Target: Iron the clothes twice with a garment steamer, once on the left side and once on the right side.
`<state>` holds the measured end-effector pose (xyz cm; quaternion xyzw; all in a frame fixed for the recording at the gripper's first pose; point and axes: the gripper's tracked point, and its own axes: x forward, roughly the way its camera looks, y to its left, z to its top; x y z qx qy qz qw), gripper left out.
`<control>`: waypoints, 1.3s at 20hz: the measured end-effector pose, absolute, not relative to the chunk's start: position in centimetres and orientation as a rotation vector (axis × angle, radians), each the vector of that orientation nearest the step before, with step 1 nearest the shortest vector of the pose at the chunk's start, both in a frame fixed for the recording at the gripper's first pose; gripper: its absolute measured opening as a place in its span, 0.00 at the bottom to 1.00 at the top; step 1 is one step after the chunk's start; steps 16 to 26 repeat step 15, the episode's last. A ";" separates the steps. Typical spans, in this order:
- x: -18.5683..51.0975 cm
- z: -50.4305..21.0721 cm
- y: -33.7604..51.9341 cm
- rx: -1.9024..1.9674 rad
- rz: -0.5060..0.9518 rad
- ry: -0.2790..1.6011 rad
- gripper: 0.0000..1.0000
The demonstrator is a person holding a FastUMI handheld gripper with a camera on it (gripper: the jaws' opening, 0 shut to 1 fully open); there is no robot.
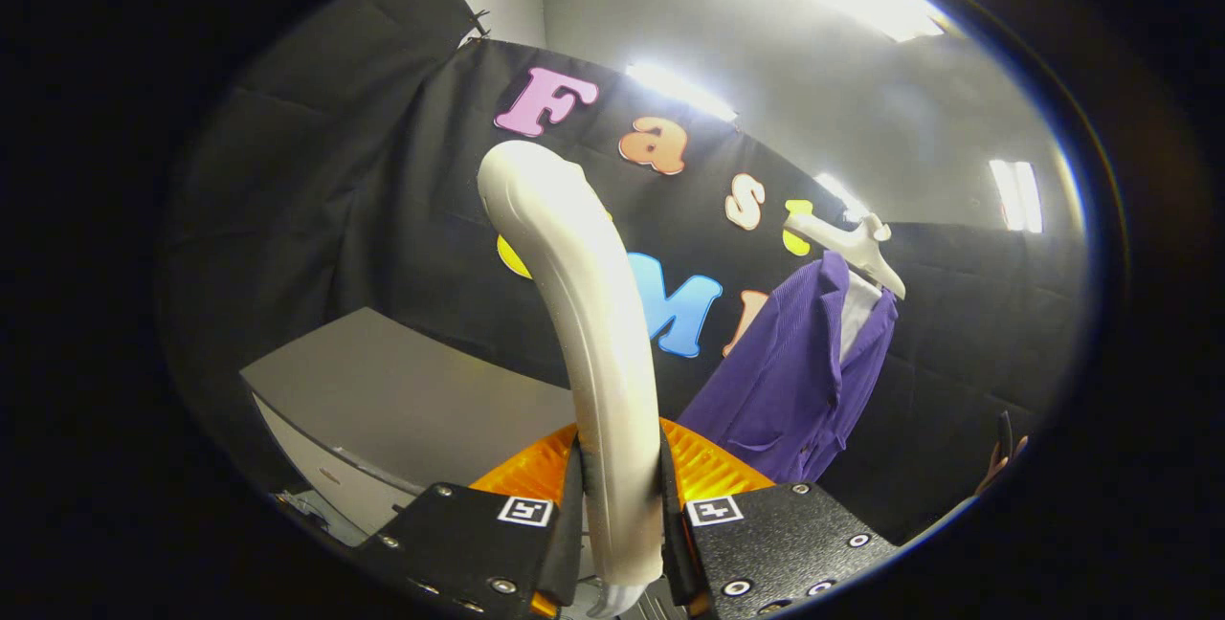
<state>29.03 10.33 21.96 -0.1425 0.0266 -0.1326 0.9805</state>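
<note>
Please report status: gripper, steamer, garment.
Gripper shut on steamer handle. Purple garment on hanger, beyond the fingers, not yet reached. Nothing in the way.

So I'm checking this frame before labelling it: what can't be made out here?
- Steamer head: it curves away from the gripper view, so its steam face is hidden.
- Steamer base: hidden below the gripper, whose fingers clamp the handle.
- Purple garment: its far side is turned away; the hem runs behind the fingers.
- Grey table: the near end is cut off.
</note>
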 end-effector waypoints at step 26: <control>28.6 23.4 2.8 -0.188 -0.264 0.006 0.36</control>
